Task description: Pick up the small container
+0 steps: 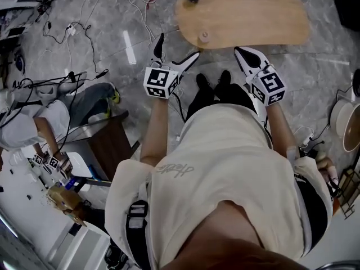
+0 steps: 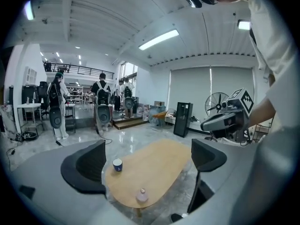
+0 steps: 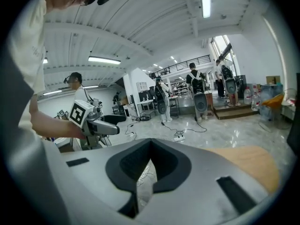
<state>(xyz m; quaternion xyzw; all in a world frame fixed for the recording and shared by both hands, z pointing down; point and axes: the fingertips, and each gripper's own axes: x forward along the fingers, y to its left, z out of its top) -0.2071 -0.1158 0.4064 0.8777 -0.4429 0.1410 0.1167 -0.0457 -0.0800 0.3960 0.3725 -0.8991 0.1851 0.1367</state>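
Two claws face the table (image 1: 253,16): the left claw (image 1: 179,46) spread wide and empty, small container (image 2: 142,195) ahead of it, the right claw (image 1: 241,50) closed on nothing.

Left gripper (image 2: 147,159) has its dark jaws spread wide, nothing touching the pads. Framed between them, further out, is an oval light-wood table (image 2: 161,171). A small blue-and-white cup (image 2: 117,164) sits close to the left jaw. A small pale capped container (image 2: 142,195) stands at the table's near edge, roughly centred. The other gripper with its square-marker cube (image 2: 230,118) hangs above the right jaw.
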